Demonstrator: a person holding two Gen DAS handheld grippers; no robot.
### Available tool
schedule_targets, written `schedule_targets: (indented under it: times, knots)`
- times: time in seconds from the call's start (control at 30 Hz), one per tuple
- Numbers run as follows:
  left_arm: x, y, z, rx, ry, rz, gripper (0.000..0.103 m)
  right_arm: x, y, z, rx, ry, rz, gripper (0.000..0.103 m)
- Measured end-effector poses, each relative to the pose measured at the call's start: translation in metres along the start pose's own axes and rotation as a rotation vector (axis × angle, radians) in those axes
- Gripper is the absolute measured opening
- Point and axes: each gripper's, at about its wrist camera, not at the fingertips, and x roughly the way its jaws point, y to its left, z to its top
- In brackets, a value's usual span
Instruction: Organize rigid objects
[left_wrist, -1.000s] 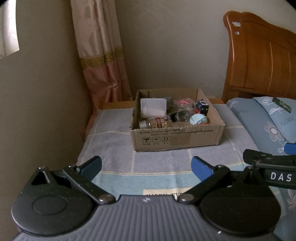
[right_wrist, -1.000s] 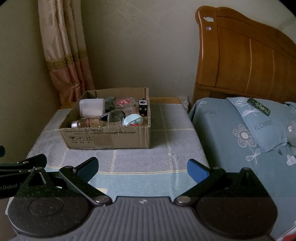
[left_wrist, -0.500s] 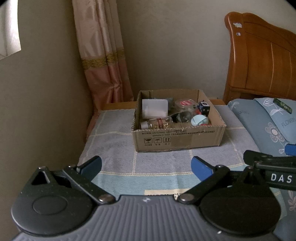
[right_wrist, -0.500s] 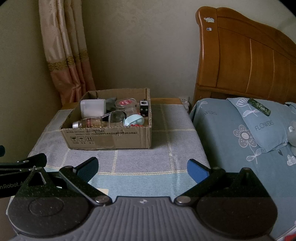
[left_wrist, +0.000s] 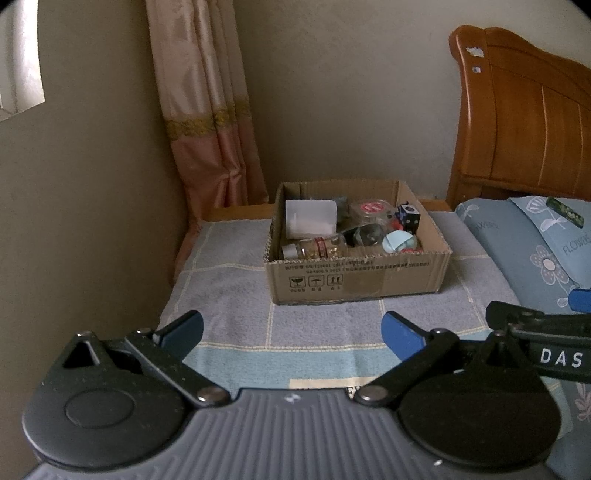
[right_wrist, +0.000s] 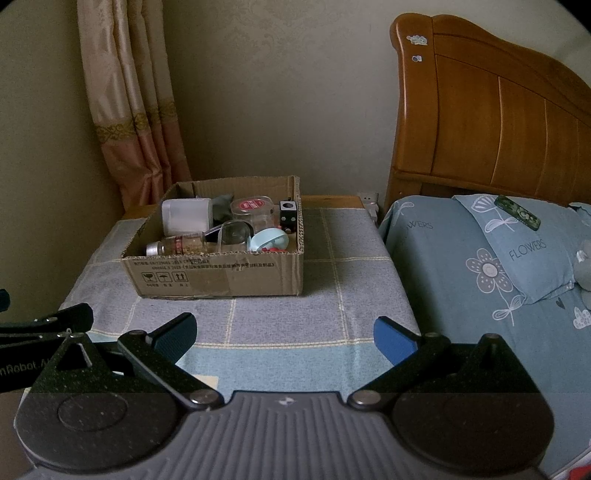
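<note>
While both tools, left tool (left_wrist: 291, 328) and right tool (right_wrist: 284, 330), hang spread wide and empty, the box (left_wrist: 356, 280) of jumbled things sits ahead on the tabletop (right_wrist: 332, 295); best approach from above, picking one item cleanly.

Both wrist views face the cardboard box (left_wrist: 356, 284) (right_wrist: 221, 275) from well back (left one further left), sharing the bedside cloth (left_wrist: 229, 288) (right_wrist: 354, 295).

Left gripper (left_wrist: 291, 332) spread wide, right gripper (right_wrist: 284, 334) likewise, both empty
</note>
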Motion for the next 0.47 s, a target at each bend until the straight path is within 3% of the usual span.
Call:
schedule_targets:
  times: [0.47]
  knots:
    - [-0.0011,-0.0010,0.0006,-0.002,0.003,0.002,0.102,-0.0030,0.0009,-0.0015,0.003,-0.003,-0.002,0.103]
